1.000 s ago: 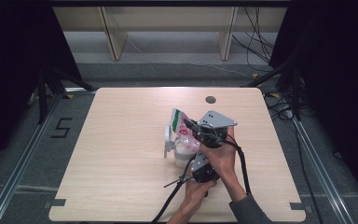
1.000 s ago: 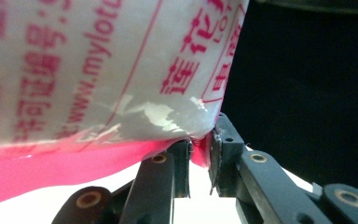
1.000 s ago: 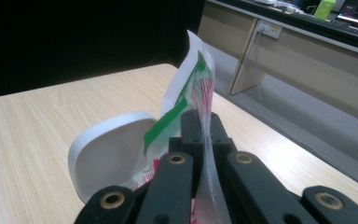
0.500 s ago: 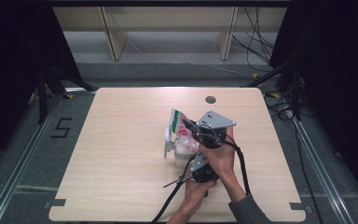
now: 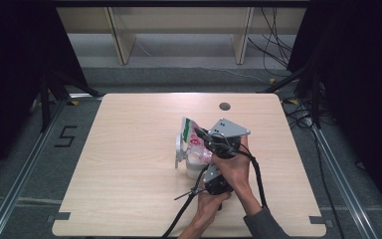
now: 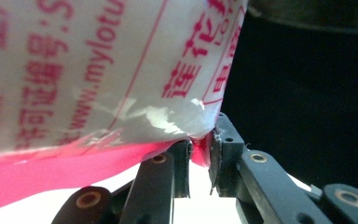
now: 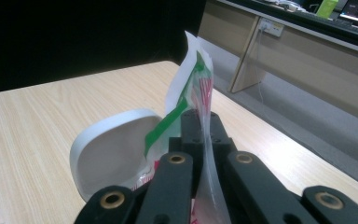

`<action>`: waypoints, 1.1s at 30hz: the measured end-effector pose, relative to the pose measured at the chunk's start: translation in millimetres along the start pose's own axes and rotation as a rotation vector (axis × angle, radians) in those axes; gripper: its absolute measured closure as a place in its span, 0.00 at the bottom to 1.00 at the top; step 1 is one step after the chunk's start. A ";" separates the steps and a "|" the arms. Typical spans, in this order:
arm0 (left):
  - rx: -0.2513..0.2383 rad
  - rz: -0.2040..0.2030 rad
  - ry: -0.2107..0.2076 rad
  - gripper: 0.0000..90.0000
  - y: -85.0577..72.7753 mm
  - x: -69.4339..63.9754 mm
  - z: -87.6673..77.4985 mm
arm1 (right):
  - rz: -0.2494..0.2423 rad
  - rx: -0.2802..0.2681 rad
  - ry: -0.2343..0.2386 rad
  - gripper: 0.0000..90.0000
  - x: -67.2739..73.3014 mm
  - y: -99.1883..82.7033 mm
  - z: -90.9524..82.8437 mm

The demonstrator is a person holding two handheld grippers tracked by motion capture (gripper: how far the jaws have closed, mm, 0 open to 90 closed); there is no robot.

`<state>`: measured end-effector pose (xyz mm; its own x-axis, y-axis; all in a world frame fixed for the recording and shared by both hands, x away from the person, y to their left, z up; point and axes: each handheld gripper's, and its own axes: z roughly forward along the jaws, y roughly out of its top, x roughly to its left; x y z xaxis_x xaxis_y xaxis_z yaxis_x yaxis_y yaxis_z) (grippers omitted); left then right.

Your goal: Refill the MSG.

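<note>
Gripping a white plastic packet printed in red and green (image 5: pixel 191 135) from two sides, the right gripper (image 5: pixel 210 141) is clamped flat on its upper edge and the left gripper (image 6: pixel 200 158) pinches its pink lower corner, just above a white bowl (image 5: pixel 181 149) on the pale wooden counter (image 5: pixel 129 164).

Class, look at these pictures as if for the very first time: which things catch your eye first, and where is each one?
First comes the white plastic bag with red print and a green stripe, held up near the middle of the wooden table. Both tongs are shut on it: the right tongs pinch its upper edge, the left tongs its pink lower edge. Just beside the bag stands a white cup, its opening tipped toward the right gripper view's camera.
</note>
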<state>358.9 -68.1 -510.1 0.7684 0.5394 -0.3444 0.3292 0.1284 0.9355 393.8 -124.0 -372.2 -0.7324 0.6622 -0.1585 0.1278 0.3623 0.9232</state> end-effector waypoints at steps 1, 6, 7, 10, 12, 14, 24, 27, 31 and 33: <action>0.001 0.002 0.000 0.88 -0.1 0.1 -0.1 | -0.002 -0.002 0.012 1.00 -0.4 0.0 0.5; 0.002 0.008 0.000 0.88 -0.1 -0.4 -1.1 | -0.008 -0.011 -0.013 1.00 -0.7 1.1 -2.3; 0.001 0.008 -0.002 0.88 -0.2 -0.2 -0.9 | 0.011 -0.002 0.003 1.00 0.2 1.3 -2.5; -0.008 0.000 -0.006 0.88 -0.5 -0.6 0.4 | -0.005 -0.015 -0.014 1.00 -1.6 1.2 -2.1; -0.001 0.005 -0.007 0.88 -0.9 -0.4 0.4 | 0.001 0.000 -0.004 1.00 -1.9 0.2 -1.6; 0.008 0.011 -0.003 0.88 -1.2 -0.1 -0.1 | 0.003 -0.001 0.011 1.00 -2.8 -0.7 -0.1; 0.024 0.017 0.012 0.88 -0.3 -0.4 -1.6 | -0.022 -0.003 -0.012 1.00 -1.1 -0.5 1.2; -0.003 0.004 -0.002 0.88 -0.2 -1.3 -0.7 | 0.020 0.006 -0.006 1.00 1.1 0.5 -2.3; 0.022 0.019 0.014 0.88 0.3 -1.0 -2.2 | -0.018 -0.013 -0.011 1.00 -1.3 1.8 -2.5; 0.023 0.018 0.014 0.88 0.2 -0.7 -1.7 | 0.009 -0.003 -0.013 1.00 0.2 0.3 -1.6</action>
<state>357.4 -67.1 -509.5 0.7666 0.5529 -0.3264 0.3280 0.0997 0.9394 392.7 -124.7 -371.3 -0.7226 0.6737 -0.1548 0.1321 0.3545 0.9257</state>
